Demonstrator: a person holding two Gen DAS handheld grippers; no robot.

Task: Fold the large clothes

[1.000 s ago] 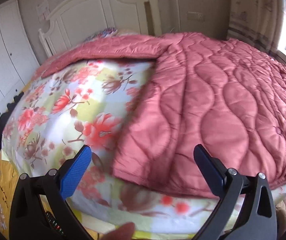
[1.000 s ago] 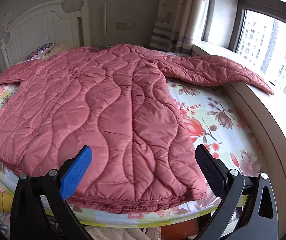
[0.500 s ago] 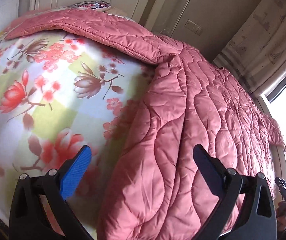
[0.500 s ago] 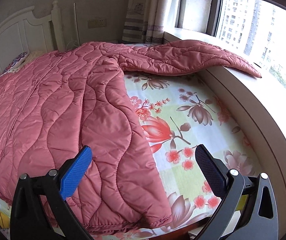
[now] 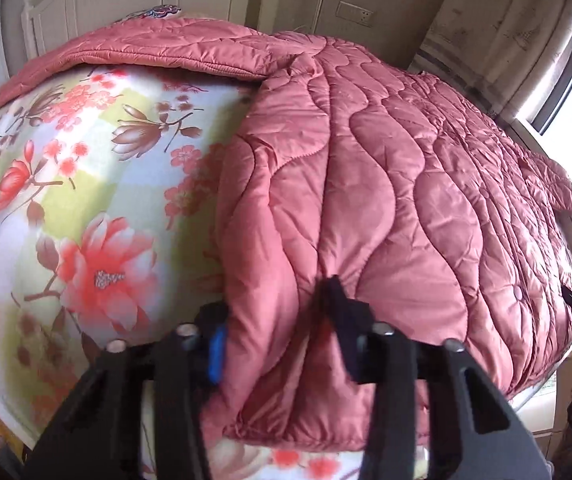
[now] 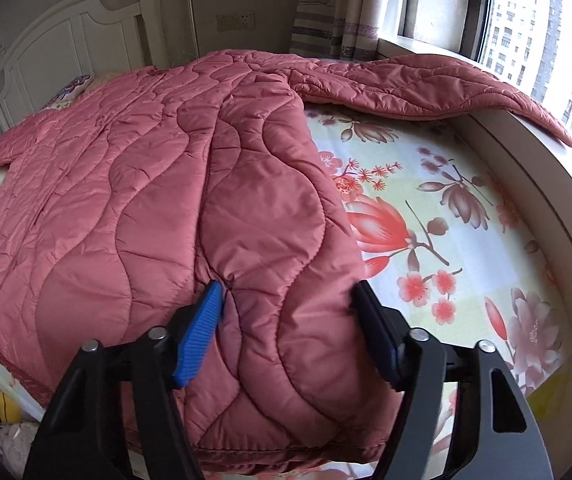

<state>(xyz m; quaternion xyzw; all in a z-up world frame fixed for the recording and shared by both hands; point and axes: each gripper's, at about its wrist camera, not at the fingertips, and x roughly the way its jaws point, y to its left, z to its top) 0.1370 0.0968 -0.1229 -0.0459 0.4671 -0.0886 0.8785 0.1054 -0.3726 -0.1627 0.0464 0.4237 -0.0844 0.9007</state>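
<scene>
A large pink quilted jacket (image 5: 386, 184) lies spread flat on a bed with a floral sheet (image 5: 86, 184). My left gripper (image 5: 272, 300) is at the jacket's near left hem corner; its jaws are closing, with a bunched fold of the jacket pinched between the pads. In the right wrist view my right gripper (image 6: 286, 288) is at the near right hem corner of the jacket (image 6: 134, 184). Its jaws are closing too, and the fabric bulges between them. One sleeve (image 6: 426, 84) lies out over the window ledge, the other sleeve (image 5: 158, 50) toward the headboard.
A white headboard (image 6: 66, 52) and a patterned pillow (image 6: 74, 86) are at the far end of the bed. A window ledge (image 6: 558, 200) borders the bed's right side, below a window (image 6: 538, 28) and a curtain (image 6: 338, 12). Bare floral sheet (image 6: 446, 248) lies right of the jacket.
Both grippers dropped onto the jacket's near hem corners and their jaws went from wide open to closing on the fabric, which now bunches between them.
</scene>
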